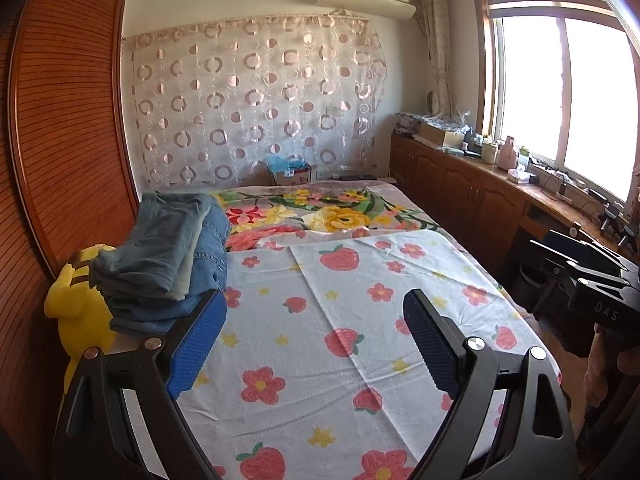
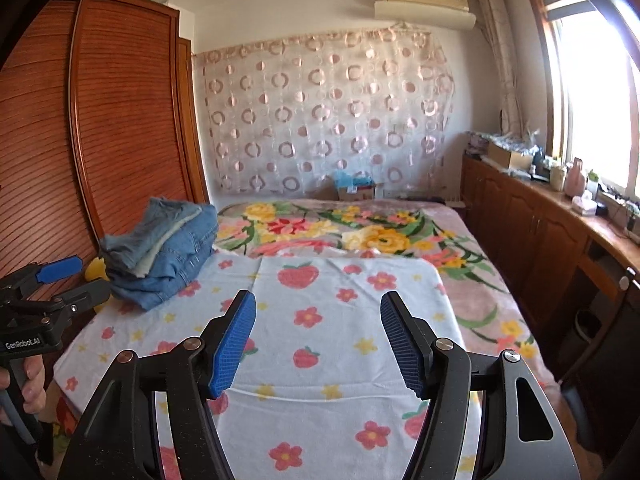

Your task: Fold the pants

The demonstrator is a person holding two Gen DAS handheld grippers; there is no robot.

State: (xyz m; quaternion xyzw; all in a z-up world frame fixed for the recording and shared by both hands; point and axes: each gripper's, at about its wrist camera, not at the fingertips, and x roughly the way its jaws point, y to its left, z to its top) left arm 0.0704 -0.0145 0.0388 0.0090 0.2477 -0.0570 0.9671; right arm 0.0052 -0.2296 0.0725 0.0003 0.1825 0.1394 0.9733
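Left wrist view showed the left gripper (image 1: 316,316) with jaws wide apart, empty; the right gripper (image 2: 318,320) likewise gaped empty above the white strawberry-and-flower printed sheet (image 2: 328,360). Folded blue denim pants (image 1: 172,256) lay stacked at its far-left edge.

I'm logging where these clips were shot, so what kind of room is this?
Most likely a home bedroom: a bed under floral covers, a slatted wooden wardrobe beside it, and a stack of folded jeans on the bed.
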